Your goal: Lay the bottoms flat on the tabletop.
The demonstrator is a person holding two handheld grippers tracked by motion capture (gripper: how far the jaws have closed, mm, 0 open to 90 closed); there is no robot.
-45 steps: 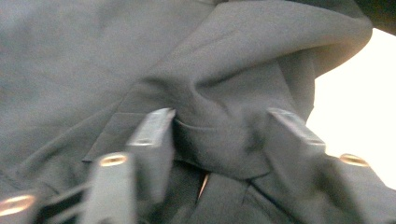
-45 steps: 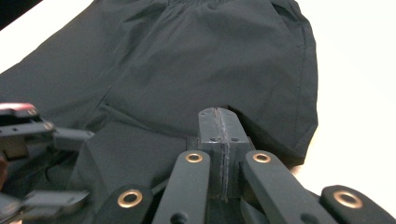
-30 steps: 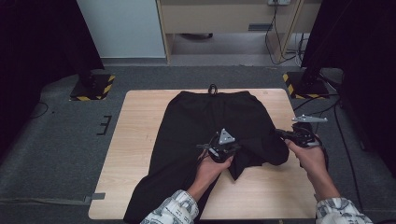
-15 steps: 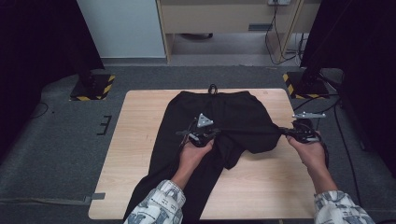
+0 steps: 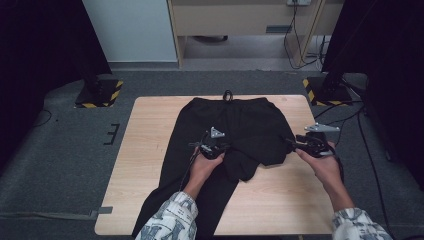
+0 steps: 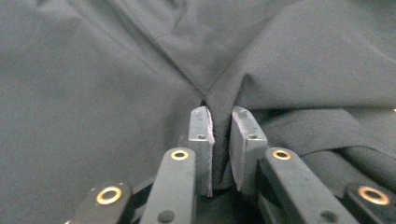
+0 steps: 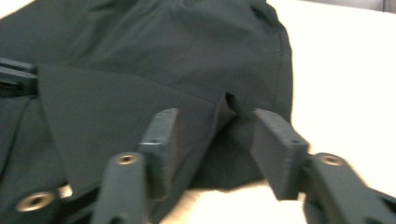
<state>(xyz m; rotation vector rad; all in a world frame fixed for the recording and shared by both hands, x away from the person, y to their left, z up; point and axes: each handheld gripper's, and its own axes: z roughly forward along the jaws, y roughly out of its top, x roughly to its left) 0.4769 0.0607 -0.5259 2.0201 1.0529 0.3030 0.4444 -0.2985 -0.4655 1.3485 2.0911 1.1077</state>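
Lying across the wooden table (image 5: pixel 150 170), the black trousers (image 5: pixel 240 125) had their waistband at the far edge and one leg running off the near edge; the other leg was folded up over the middle. The left gripper (image 5: pixel 214 148), at the table's centre, had its jaws just easing apart, a fold of cloth (image 6: pixel 219 140) between the narrowly parted pads. Near the right edge, the right gripper (image 5: pixel 306 145) had just opened, its jaws standing wide on either side of the fabric's corner (image 7: pixel 224 116).
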